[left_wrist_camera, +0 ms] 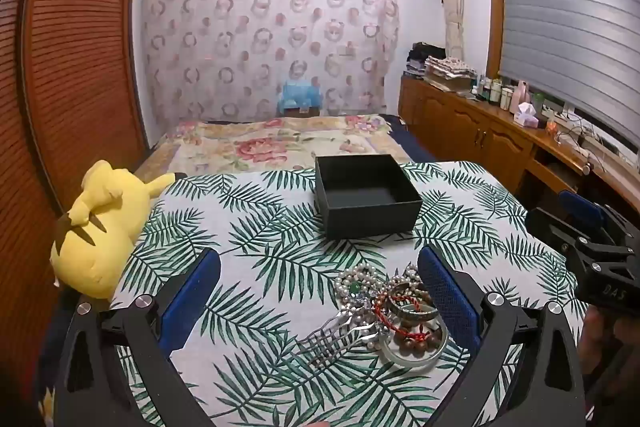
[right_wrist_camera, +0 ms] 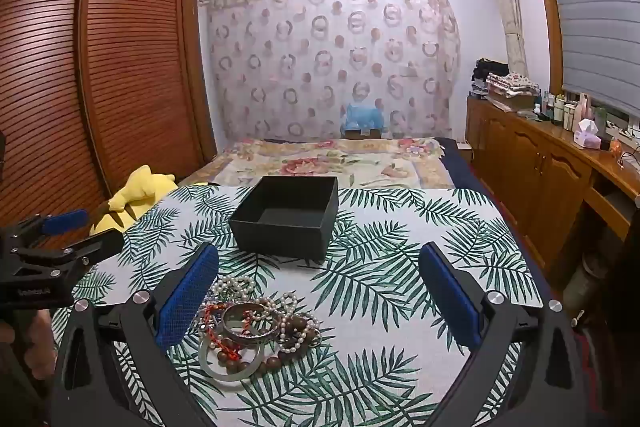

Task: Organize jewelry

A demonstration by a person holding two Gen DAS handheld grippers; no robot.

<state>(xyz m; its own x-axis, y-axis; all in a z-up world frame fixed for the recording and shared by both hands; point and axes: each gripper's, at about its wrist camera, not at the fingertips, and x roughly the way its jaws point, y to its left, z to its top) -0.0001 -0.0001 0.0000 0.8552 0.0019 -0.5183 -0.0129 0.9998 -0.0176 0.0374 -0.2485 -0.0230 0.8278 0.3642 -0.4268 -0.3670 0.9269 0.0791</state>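
- A white tablecloth printed with green palm leaves point(left_wrist_camera: 248, 227) is covering the table that both cameras are looking down on.
- A tangled heap of jewelry point(left_wrist_camera: 394, 311) is lying on this cloth, on the near side: strings of white pearls point(right_wrist_camera: 236, 285), a red braided cord point(left_wrist_camera: 394, 301), a wide metal bangle point(right_wrist_camera: 250, 321), a pale smooth ring-shaped bangle point(left_wrist_camera: 416, 355), dark brown wooden beads point(right_wrist_camera: 236, 357) and a silver hair comb with long teeth point(left_wrist_camera: 324, 341).
- A black square cardboard box without a lid point(left_wrist_camera: 366, 195) is standing further back on the cloth, apart from the heap, and its inside is showing only its dark floor.
- The left gripper point(left_wrist_camera: 320, 291), black with blue pads, is hanging over the cloth with its jaws spread wide; the heap is lying just beside its right-hand finger point(left_wrist_camera: 448, 291), and nothing is being pressed between the pads.
- The right gripper point(right_wrist_camera: 320, 291) is also standing fully apart; the heap is lying just beside its left-hand finger point(right_wrist_camera: 188, 295), and whether it is touching the pearls I cannot tell.
- A yellow plush toy point(left_wrist_camera: 96, 231) is lying at the left edge of the table.
- Behind the table, a bed with a flowered blanket point(right_wrist_camera: 340, 163) is stretching toward a curtain with a ring pattern point(right_wrist_camera: 332, 59).
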